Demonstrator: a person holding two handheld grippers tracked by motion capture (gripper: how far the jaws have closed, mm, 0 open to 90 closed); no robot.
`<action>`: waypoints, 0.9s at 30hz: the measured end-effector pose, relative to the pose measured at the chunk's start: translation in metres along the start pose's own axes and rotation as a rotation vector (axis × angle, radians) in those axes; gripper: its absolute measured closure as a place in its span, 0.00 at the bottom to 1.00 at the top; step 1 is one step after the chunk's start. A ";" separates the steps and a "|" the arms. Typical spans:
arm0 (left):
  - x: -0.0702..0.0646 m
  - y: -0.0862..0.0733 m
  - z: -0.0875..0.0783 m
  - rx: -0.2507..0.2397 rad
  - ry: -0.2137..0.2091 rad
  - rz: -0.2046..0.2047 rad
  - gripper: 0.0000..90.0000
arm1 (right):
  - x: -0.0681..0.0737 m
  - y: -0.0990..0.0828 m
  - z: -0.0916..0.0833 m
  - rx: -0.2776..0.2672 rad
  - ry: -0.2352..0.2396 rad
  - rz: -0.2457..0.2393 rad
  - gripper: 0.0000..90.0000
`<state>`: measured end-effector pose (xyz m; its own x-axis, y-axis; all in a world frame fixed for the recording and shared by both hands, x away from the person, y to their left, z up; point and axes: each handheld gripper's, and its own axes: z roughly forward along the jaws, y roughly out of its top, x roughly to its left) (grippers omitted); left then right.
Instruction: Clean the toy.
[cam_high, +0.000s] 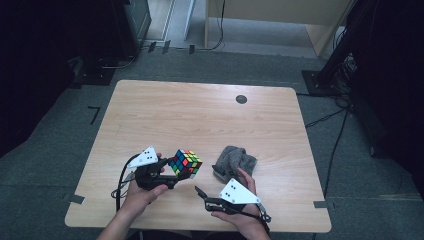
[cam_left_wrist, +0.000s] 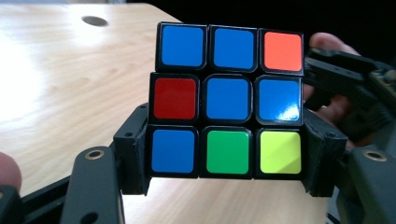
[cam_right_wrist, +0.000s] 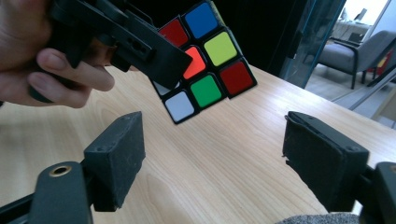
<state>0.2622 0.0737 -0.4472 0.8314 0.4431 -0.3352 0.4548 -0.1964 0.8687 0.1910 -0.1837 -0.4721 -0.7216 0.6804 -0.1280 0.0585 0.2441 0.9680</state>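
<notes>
A scrambled Rubik's cube (cam_high: 186, 163) hangs above the near part of the wooden table (cam_high: 200, 115), and my left gripper (cam_high: 179, 175) is shut on its lower layer. In the left gripper view the cube (cam_left_wrist: 229, 100) shows a mostly blue face, with the gripper's pads pressing on both sides of the bottom row. My right gripper (cam_high: 202, 197) is lower and to the right of the cube, near the table's front edge. It stands open with nothing between its jaws. In the right gripper view (cam_right_wrist: 215, 158) the cube (cam_right_wrist: 205, 60) floats beyond the jaws, apart from them.
A crumpled grey cloth (cam_high: 235, 161) lies on the table just right of the cube, beside my right hand. A dark round cable hole (cam_high: 241, 99) sits near the table's far edge. Dark equipment, cables and a chair stand around the table.
</notes>
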 end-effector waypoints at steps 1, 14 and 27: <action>-0.001 0.000 0.001 0.007 -0.015 -0.006 0.38 | 0.001 -0.001 0.002 -0.010 -0.014 -0.016 0.23; -0.016 0.004 0.013 0.098 -0.118 -0.031 0.37 | 0.016 -0.006 0.009 -0.058 -0.062 -0.236 0.32; -0.012 0.008 0.004 0.008 -0.080 -0.062 0.17 | 0.010 -0.009 0.006 -0.028 -0.061 -0.205 0.38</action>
<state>0.2572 0.0637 -0.4379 0.8242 0.3834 -0.4169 0.5087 -0.1775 0.8425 0.1879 -0.1751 -0.4835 -0.6736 0.6589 -0.3350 -0.1053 0.3630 0.9258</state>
